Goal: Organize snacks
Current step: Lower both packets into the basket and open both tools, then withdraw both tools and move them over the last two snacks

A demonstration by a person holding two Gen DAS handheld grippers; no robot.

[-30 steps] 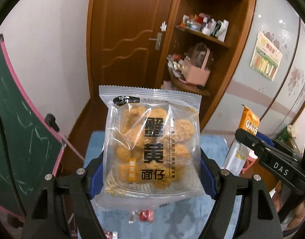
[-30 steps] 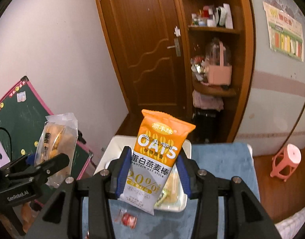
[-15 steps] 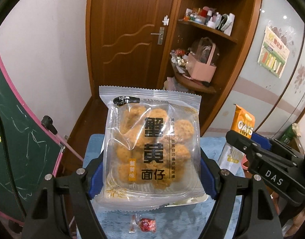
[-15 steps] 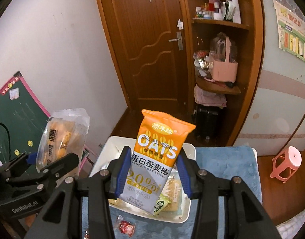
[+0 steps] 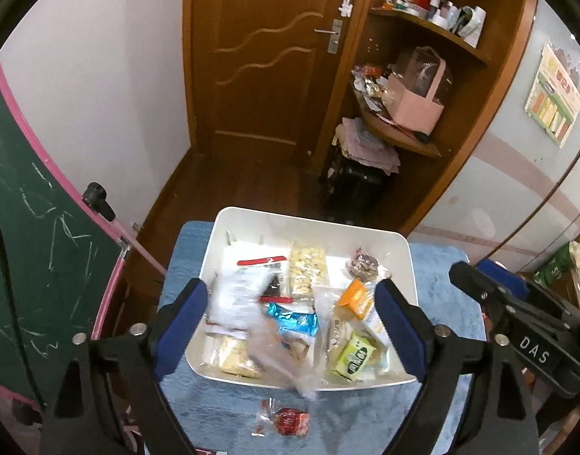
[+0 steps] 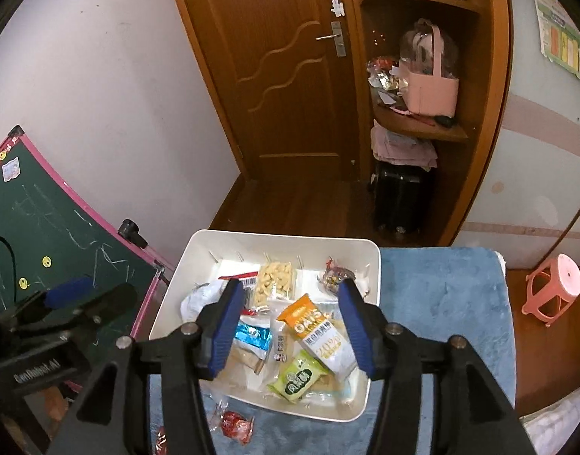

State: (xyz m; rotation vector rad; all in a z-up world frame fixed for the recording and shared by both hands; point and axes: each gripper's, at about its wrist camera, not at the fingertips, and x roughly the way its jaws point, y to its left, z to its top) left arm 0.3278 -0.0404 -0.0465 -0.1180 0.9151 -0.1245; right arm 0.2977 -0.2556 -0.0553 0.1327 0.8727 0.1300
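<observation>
Left wrist view is showing the left gripper [image 5: 290, 299] hovering above a white tray [image 5: 409, 261] with its jaws spread wide and grasping nothing; a clear packet [image 5: 278, 356] is blurring over the tray's near edge, apparently mid-fall. In the right wrist view the right gripper [image 6: 288, 313] is likewise hanging released over the tray [image 6: 373, 261], with the orange oat bar [image 6: 316, 331] lying inside among other snacks. A red wrapped candy [image 5: 288, 421] is sitting outside the tray on the blue cloth [image 5: 437, 303] covering the worktop. To finish well, I would be lowering one gripper straight onto that candy, closing gently, since the crinkly wrapper could slip. Beyond, a wooden door [image 5: 267, 57], corner shelves [image 5: 403, 132], a green chalkboard [image 5: 32, 235] and a pink stool [image 6: 553, 290] are filling the room.
</observation>
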